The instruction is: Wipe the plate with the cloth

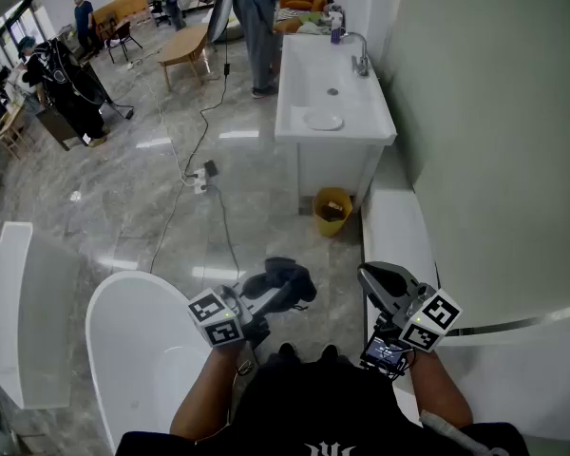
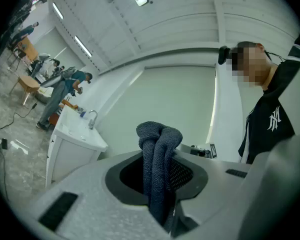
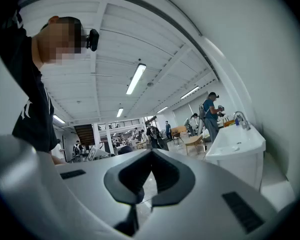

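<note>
1. Lower centre of the head view: the left gripper (image 1: 271, 297) is clamped on a dark grey cloth (image 1: 285, 278). The left gripper view confirms this, showing a bunched fold of the cloth pinched between the jaws and standing up above them.
2. Lower right of the head view: the right gripper (image 1: 372, 278) has its jaws closed together. The right gripper view shows nothing between them, so it carries nothing.
3. Upper centre of the head view: the plate (image 1: 323, 120) is small and white. It lies on the near end of a white washbasin counter (image 1: 294, 126), below the drain and the tap (image 1: 359, 57). It is well apart from both grippers, with open floor and a yellow bin (image 1: 332, 212) between them.
4. Lower left of the head view: a white bathtub (image 1: 123, 350) stands beside the person and plays no part in the task.
5. Done so far, judging from how things lie: the cloth has been picked up and is held securely. That is the only part of the task finished.
6. Left to do, as a judgement: the plate has yet to be reached, since nothing touches it and the cloth is far from it. The person must carry the cloth up the frame to the counter, lay it on the plate and rub it across the surface. The empty right gripper is free to steady the plate if it slides. The task therefore appears to be at an early stage, with no wiping begun.
</note>
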